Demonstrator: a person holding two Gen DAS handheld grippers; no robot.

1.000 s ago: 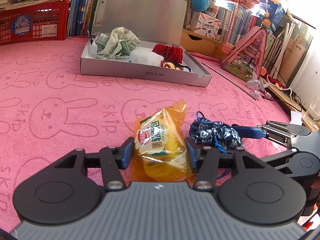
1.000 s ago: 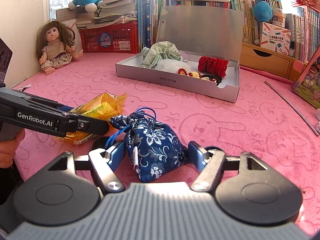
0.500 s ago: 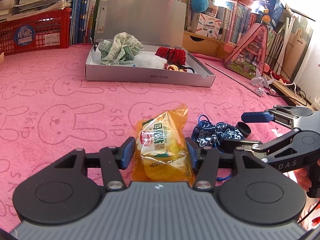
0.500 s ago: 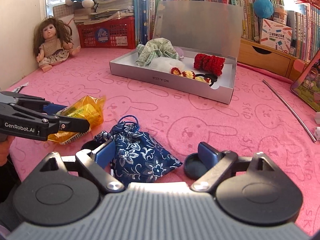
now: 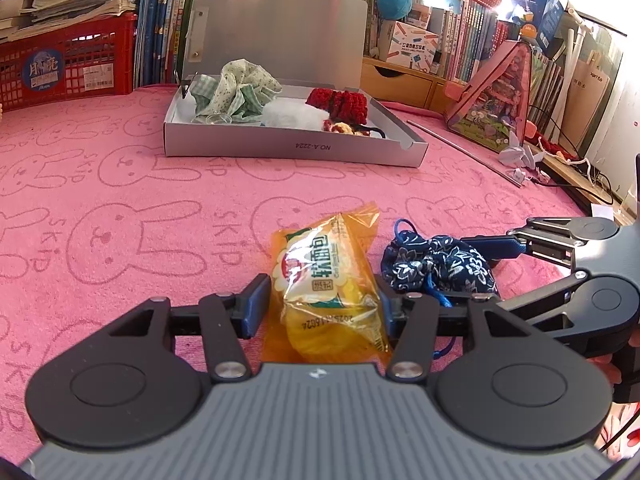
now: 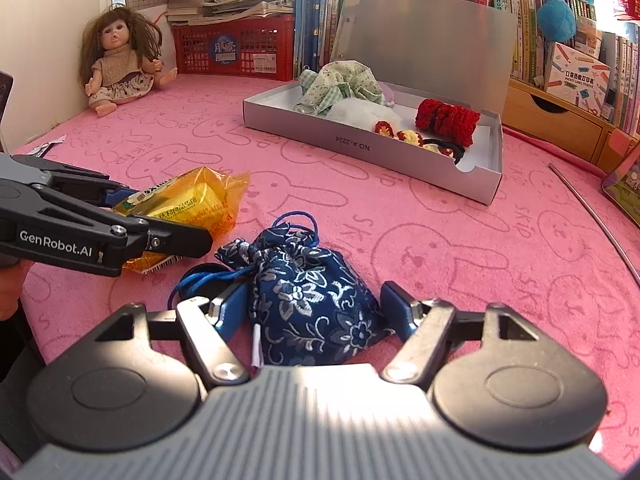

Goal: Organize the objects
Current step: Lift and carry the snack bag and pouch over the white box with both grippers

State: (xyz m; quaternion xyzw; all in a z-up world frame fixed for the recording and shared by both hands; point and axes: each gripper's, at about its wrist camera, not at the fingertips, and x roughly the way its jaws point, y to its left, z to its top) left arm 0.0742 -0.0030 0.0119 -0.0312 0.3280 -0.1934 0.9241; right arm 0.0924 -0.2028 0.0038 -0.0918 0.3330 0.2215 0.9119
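Since the earlier frame my right gripper point(image 6: 316, 308) has slid back around the pouch point(image 6: 310, 300), having stood wide and drawn off to one side half a second ago, and its jaws are closing now with the pouch between them; the left pad sits against the fabric, while the right pad looks a touch clear of it, so I would not call it clamped. My left gripper point(image 5: 320, 302) has stayed put, pressed on the snack bag point(image 5: 326, 286), both blue pads against its orange wrapper. Bag and pouch lie side by side on the pink bunny-print cloth point(image 5: 120, 208), the bag to the left, the pouch just beside it with its blue cord looped out at the top. Farther back the open grey box point(image 6: 360, 142) rests on the cloth with its lid upright, holding a green checked cloth, a white fluffy piece, a red knitted piece point(image 6: 446, 120) and some small hair ties. I see a doll point(image 6: 120, 60) sitting against the wall at the far left, next to a red basket point(image 6: 236, 48).
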